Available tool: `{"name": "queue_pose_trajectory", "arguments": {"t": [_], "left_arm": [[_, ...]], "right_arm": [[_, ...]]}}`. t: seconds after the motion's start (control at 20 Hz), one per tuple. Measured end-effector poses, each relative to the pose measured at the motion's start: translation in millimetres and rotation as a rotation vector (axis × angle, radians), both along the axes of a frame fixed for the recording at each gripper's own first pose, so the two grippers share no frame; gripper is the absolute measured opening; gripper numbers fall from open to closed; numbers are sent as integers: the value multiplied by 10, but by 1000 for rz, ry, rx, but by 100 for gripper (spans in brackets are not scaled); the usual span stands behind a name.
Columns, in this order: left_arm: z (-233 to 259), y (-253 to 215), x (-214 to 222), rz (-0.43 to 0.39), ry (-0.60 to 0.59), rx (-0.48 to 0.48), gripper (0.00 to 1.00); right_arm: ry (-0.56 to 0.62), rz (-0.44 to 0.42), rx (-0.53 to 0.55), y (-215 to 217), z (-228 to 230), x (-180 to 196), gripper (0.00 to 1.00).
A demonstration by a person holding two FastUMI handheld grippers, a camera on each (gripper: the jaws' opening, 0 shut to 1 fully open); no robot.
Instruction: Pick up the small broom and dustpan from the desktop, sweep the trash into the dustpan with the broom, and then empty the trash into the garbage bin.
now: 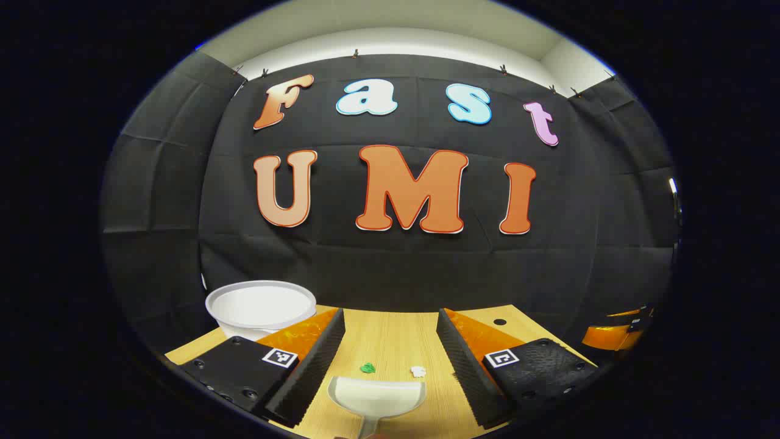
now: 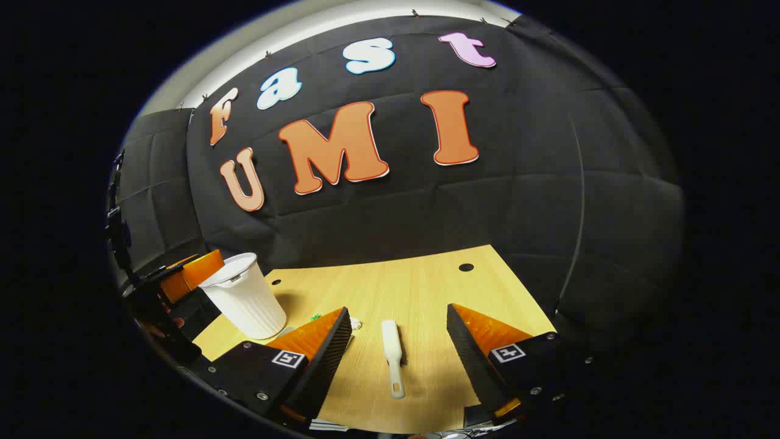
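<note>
In the left gripper view a white dustpan (image 1: 378,395) lies on the wooden desktop (image 1: 390,341), low between the fingers of my left gripper (image 1: 390,314), which is open and apart from it. Just beyond the pan's mouth lie a green scrap (image 1: 367,367) and a white scrap (image 1: 418,371). The right gripper view has a small white broom (image 2: 393,353) lying flat, handle toward the camera, between the spread fingers of my open right gripper (image 2: 398,308); neither finger touches it. A white garbage bin (image 2: 244,296) stands upright at the left, also seen as the bin (image 1: 261,308) beside my left finger.
The other gripper (image 2: 183,277) with its orange fingers sits left of the bin. The scraps (image 2: 315,317) lie right of the bin's base. The desktop (image 2: 426,286) ends at the black cloth wall. A small round hole (image 2: 466,267) marks the far corner.
</note>
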State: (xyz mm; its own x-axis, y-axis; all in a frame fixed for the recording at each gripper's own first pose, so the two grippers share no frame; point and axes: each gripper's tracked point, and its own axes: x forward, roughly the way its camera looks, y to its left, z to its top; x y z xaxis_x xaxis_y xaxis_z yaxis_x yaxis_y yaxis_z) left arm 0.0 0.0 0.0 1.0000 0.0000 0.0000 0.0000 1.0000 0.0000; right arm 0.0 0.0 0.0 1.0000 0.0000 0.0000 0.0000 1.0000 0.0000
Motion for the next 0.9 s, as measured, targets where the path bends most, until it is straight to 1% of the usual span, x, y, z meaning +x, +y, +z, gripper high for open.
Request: {"name": "queue_pose_trajectory", "arguments": {"t": [0.15, 0.3, 0.45, 0.55, 0.6, 0.65, 0.7, 0.8, 0.85, 0.9], "left_arm": [[3, -32, 38, -13, -5, -12, 95], [23, 48, 63, 0, -8, -35, 95], [81, 147, 16, -5, -26, -52, 95], [156, 329, 22, 30, -48, -31, 96], [168, 410, 26, 48, -46, -20, 95], [136, 443, 33, 50, -40, -17, 96], [145, 410, 18, 22, -45, -35, 95], [182, 338, -6, -22, -65, -108, 95], [179, 357, -7, -28, -71, -134, 95], [171, 395, -7, -20, -69, -139, 95]], "right_arm": [[-4, -12, -16, -10, 14, -25, 95], [-21, -2, -33, 38, 112, -7, 94], [-25, 46, -51, 188, 156, 117, 95], [-28, 87, -54, 326, 194, 220, 95], [-21, 93, -55, 360, 196, 279, 95], [-15, 102, -55, 397, 189, 336, 94], [-14, 120, -57, 459, 196, 380, 95], [-4, 138, -65, 553, 171, 479, 95], [2, 143, -66, 581, 157, 509, 95], [5, 151, -65, 626, 158, 541, 95]]}}
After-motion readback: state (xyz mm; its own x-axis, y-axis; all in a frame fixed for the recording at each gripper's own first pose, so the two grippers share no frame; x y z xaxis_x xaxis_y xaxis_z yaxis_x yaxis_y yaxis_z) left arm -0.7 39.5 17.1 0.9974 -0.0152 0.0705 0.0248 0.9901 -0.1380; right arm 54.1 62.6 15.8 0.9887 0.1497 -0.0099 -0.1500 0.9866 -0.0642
